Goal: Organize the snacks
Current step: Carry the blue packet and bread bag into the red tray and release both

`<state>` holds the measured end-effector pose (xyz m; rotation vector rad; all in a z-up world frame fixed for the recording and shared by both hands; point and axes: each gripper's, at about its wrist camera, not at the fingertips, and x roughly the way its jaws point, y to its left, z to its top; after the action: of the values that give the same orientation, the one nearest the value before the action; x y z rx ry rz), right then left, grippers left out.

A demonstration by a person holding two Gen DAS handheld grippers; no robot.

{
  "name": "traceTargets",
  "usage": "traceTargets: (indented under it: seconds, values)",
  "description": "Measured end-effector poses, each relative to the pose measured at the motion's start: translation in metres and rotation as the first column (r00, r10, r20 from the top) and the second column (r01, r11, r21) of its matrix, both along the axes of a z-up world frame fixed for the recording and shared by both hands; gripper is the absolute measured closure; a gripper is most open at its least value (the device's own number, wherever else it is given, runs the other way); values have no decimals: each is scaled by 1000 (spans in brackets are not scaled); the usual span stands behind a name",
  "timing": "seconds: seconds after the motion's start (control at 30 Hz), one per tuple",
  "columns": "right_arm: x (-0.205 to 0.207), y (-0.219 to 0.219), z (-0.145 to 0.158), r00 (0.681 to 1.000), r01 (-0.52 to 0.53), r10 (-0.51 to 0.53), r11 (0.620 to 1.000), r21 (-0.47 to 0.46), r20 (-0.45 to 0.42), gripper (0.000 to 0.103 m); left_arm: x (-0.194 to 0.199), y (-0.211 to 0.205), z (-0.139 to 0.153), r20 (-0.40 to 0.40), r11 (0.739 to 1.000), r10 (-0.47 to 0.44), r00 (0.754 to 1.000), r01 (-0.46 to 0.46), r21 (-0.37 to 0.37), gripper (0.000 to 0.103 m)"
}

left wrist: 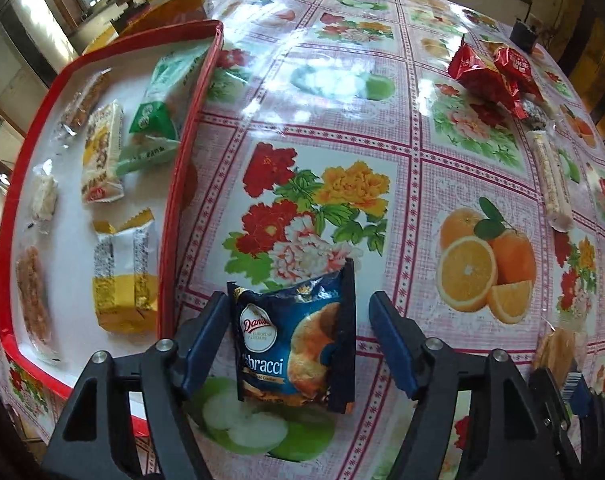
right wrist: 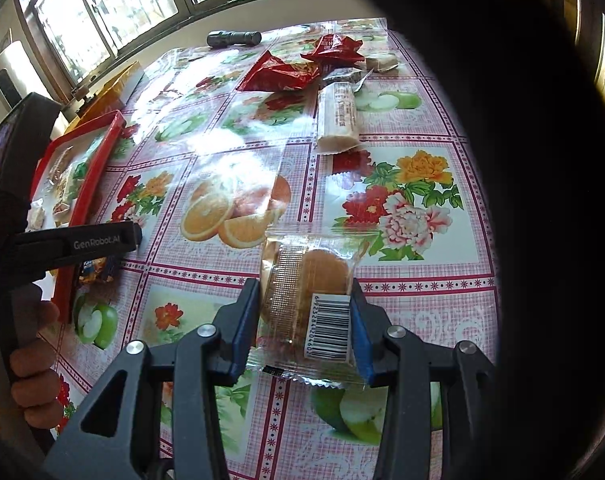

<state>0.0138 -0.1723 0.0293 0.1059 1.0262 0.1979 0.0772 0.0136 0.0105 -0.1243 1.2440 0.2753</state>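
While the left gripper's (left wrist: 298, 334) fingers stand apart around a blue cookie packet (left wrist: 292, 338), the right gripper (right wrist: 304, 320) clamps a clear-wrapped cake (right wrist: 302, 292).

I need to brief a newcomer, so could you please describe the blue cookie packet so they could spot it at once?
Find the red-rimmed tray on the flowered tablecloth. Just outside its near corner, the blue cookie packet lies between the left gripper's open jaws. It is the only dark blue wrapper, showing a golden cookie.
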Motion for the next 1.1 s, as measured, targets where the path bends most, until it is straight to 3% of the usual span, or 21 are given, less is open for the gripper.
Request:
traceTargets:
  seconds: [0.03,0.1,0.37,0.57,0.83,1.1]
  values:
    - [0,0,0,1000,-2,2,1000,-3,0,59,-3,-2,1,6,1000,-15,1000,15,-17,51]
    - [-1,0,0,1000,-2,2,1000,-14,5,59,-11,-8,2,11,999,-41,999,41,-29,84]
    - [-10,1,6,999,15,-13,999,-32,48,60,-39,-16,5,80,989,-133,988,138,-56,85]
    - [-18,11,20,996,-10,13,1000,-28,88,60,-59,-7,16,133,986,-149,980,157,-52,85]
    - [-16,53,41,986,-103,104,995,-16,129,60,-77,24,49,220,994,-105,970,110,-10,85]
    - [-10,120,59,959,-238,235,971,3,155,59,-84,81,62,252,1000,2,968,-10,29,85]
